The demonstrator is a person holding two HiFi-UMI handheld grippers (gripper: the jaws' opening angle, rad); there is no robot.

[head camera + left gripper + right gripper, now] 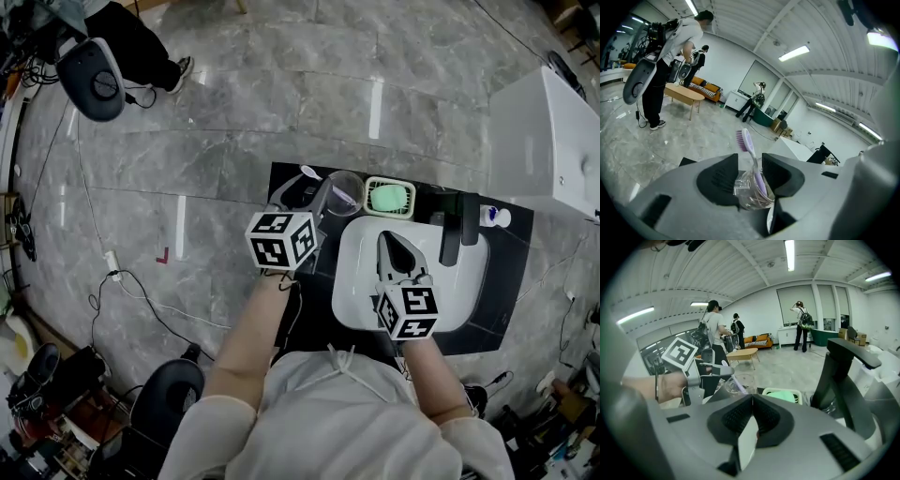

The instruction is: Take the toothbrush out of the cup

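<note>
A clear plastic cup (345, 186) stands at the back left of the black mat, with a purple toothbrush (339, 198) leaning in it, bristles up. My left gripper (305, 194) is open just left of the cup. In the left gripper view the cup (747, 193) and the toothbrush (746, 140) sit in the gap between the two jaws of the left gripper (750, 161), and the pads do not press on the cup. My right gripper (394, 246) hangs shut and empty over the white sink (361, 300). From the right gripper (751, 401) I see the cup (743, 380) beyond its tips.
A green soap dish (389, 197) sits right of the cup, and a black faucet (451, 234) stands at the sink's right rim. A small white bottle (497, 217) lies beyond it. A white cabinet (548, 141) stands at the right. People stand far off.
</note>
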